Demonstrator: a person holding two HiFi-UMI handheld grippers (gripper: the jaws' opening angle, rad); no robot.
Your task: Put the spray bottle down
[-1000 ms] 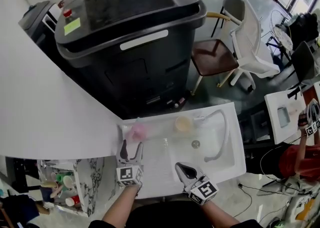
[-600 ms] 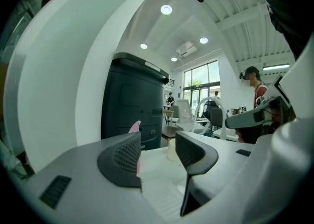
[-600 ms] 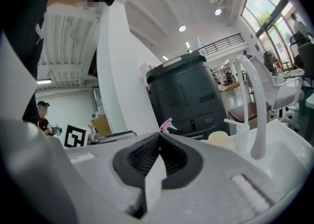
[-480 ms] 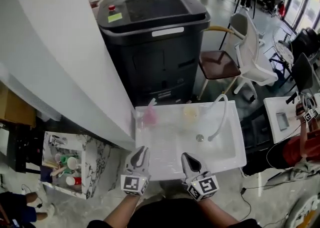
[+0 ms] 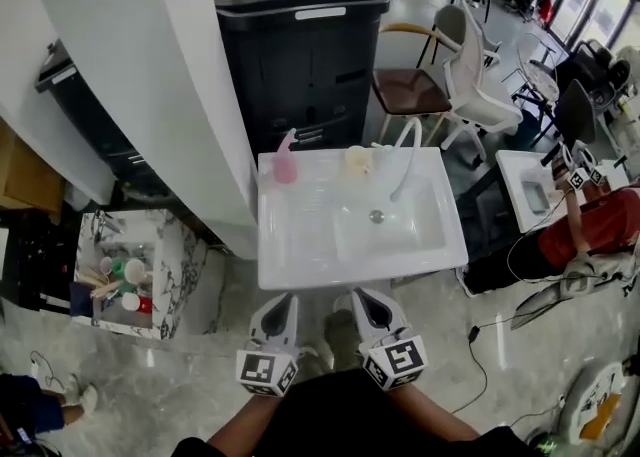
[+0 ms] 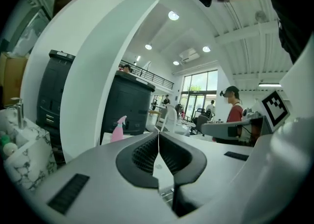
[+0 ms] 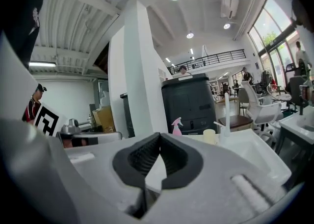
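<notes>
The pink spray bottle [image 5: 286, 163] stands upright on the back left corner of the white sink unit [image 5: 300, 255], free of both grippers. It also shows far off in the left gripper view [image 6: 117, 129] and the right gripper view [image 7: 176, 126]. My left gripper [image 5: 276, 310] and right gripper [image 5: 368, 307] hover side by side in front of the sink's near edge, well short of the bottle. The left gripper [image 6: 158, 135] has its jaws shut with nothing between them. The right gripper [image 7: 159, 137] is also shut and empty.
A pale cup [image 5: 357, 160] and a white curved faucet [image 5: 405, 150] stand at the sink's back. Behind it are a large black machine [image 5: 300, 35], a white column [image 5: 150, 75] and chairs [image 5: 420, 90]. A marbled shelf with cups [image 5: 130, 275] is at the left, a person in red [image 5: 600, 230] at the right.
Both grippers have drawn back from the sink toward me. The left jaws, open beside the pink bottle a second ago, have shut empty. The bottle stays on the sink.
</notes>
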